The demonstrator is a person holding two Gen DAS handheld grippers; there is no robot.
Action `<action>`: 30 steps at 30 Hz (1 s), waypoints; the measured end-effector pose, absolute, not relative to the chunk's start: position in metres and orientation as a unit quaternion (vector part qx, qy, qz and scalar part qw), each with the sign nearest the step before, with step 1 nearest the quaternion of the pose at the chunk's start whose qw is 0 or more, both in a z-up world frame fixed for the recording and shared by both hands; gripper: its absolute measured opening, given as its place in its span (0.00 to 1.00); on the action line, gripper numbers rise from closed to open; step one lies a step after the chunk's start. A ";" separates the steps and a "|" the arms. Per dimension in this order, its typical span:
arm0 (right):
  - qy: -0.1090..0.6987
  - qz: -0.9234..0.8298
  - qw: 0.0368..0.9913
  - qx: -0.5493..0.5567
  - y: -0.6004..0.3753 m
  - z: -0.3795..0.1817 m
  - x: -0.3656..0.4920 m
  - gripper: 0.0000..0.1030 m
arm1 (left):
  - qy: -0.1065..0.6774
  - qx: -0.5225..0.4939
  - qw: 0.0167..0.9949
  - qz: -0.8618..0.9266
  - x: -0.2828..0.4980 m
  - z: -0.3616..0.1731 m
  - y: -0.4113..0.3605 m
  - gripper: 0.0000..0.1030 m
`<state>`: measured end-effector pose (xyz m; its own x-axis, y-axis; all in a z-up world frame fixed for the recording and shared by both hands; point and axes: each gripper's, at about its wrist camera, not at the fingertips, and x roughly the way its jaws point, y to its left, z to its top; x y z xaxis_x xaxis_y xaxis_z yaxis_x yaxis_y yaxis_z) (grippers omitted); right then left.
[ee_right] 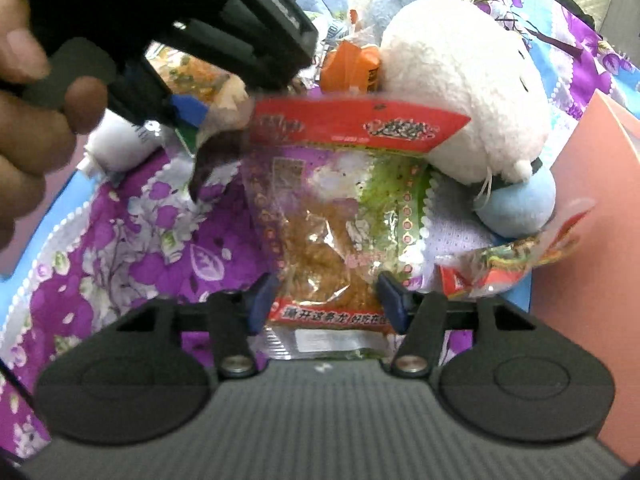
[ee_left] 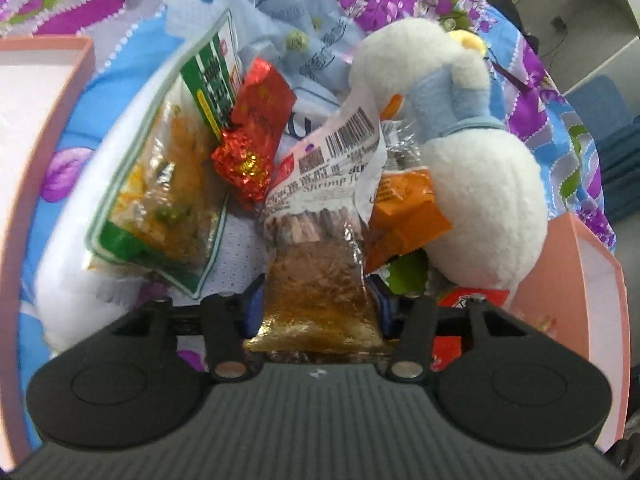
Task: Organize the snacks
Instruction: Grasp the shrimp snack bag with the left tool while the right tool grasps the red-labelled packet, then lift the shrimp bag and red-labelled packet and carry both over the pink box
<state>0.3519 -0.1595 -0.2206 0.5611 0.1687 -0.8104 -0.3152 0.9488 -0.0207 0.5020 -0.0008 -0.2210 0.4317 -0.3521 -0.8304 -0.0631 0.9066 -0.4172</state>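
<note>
In the left wrist view my left gripper (ee_left: 320, 308) is shut on a clear shrimp snack pack (ee_left: 320, 264) with brown contents and a barcode label, its blue pads against both sides. In the right wrist view my right gripper (ee_right: 326, 300) is shut on a clear pack with a red top band (ee_right: 332, 216), pads on its two edges. Behind the shrimp pack lie a green-edged pack (ee_left: 160, 184), a red foil pack (ee_left: 252, 136) and an orange pack (ee_left: 404, 216). The shrimp pack (ee_right: 216, 148) also shows upper left in the right wrist view, hanging from the other tool.
A white plush toy (ee_left: 480, 200) leans over the snacks on the right, touching the orange pack. Pink box walls stand at the left (ee_left: 36, 120) and right (ee_left: 580, 300). Everything rests on a purple floral quilt (ee_right: 140, 240). A person's hand (ee_right: 24, 100) holds the other tool; another small pack (ee_right: 500, 268) lies beside the pink box.
</note>
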 end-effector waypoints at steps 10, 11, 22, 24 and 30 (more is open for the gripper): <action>0.451 0.147 0.877 -0.069 -0.162 -0.193 0.316 0.49 | 0.500 -0.167 0.846 -0.083 0.444 -0.176 0.008 0.54; 0.453 0.147 0.877 -0.066 -0.163 -0.193 0.316 0.49 | 0.500 -0.167 0.846 -0.082 0.437 -0.173 0.009 0.54; 0.458 0.124 0.879 -0.058 -0.163 -0.191 0.255 0.49 | 0.476 -0.152 0.861 -0.089 0.343 -0.157 0.018 0.54; 0.454 0.121 0.881 -0.058 -0.165 -0.190 0.241 0.49 | 0.473 -0.144 0.864 -0.090 0.322 -0.156 0.021 0.54; 0.444 0.115 0.887 -0.053 -0.168 -0.181 0.196 0.49 | 0.463 -0.090 0.879 -0.073 0.258 -0.158 0.041 0.54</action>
